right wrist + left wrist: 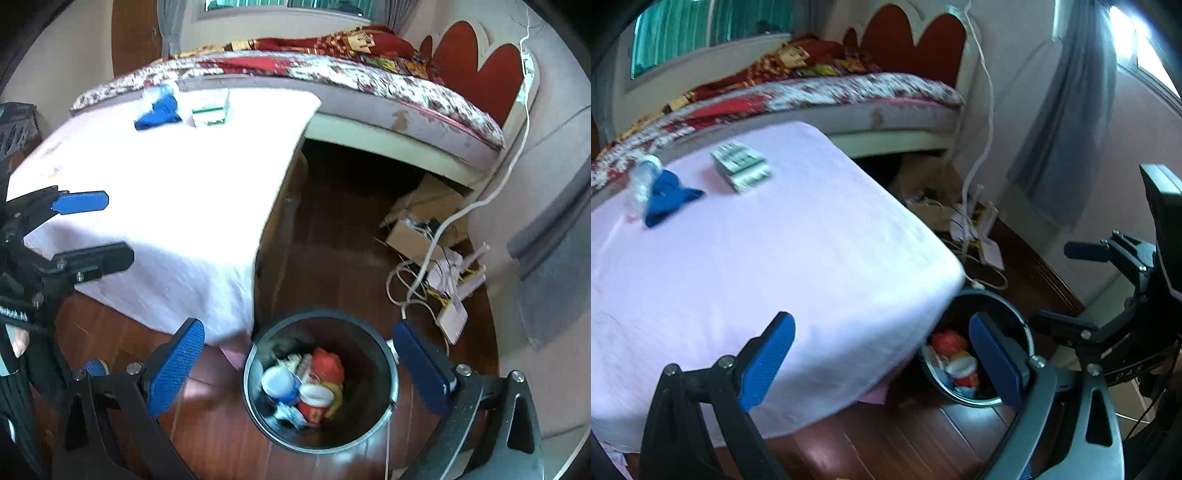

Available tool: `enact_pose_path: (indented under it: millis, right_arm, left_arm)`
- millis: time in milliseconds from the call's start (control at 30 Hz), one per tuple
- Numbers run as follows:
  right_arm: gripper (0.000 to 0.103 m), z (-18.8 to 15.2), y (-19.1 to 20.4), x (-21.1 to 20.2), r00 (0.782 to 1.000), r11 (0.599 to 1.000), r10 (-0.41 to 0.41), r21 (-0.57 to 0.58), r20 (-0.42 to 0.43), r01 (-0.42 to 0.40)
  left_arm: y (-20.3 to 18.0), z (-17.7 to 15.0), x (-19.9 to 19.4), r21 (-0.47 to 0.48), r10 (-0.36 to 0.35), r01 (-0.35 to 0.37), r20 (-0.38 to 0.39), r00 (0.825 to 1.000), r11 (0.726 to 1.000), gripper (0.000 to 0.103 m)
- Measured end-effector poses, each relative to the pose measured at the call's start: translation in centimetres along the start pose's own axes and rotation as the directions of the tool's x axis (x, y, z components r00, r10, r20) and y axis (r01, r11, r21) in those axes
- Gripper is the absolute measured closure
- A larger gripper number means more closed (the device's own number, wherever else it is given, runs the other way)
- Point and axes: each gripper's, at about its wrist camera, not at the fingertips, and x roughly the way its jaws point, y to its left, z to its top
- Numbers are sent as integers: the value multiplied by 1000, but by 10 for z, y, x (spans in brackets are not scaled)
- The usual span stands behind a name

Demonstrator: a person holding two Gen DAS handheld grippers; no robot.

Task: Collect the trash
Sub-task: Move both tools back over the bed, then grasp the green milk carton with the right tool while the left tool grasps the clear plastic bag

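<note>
Both tools, left (882, 354) and right (299, 363), are standing wide and empty. The round dark trash bin (388, 354) is sitting on the floor beside the pink-covered surface (757, 258), holding colourful rubbish (310, 384).

A bin (320, 380) stands on the floor (343, 236) by the table's (177, 192) corner, trash inside (cups, wrappers). On the table's far side lie a bottle (642, 181), cloth (670, 197) and box (741, 170); a bed (369, 92) is behind.
</note>
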Motion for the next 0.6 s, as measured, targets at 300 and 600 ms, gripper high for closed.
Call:
enact_pose_path:
  millis: [300,600]
  right_arm:
    - [0,47,23,11,994,996,58,58,98,-63]
    - [0,98,64,32,978,991,123,36,170,-131]
  left_arm:
    - [84,16,-17,-69,140,-135,61,988,988,7]
    - [165,9,-26,-184,249,-235,58,967,954,7]
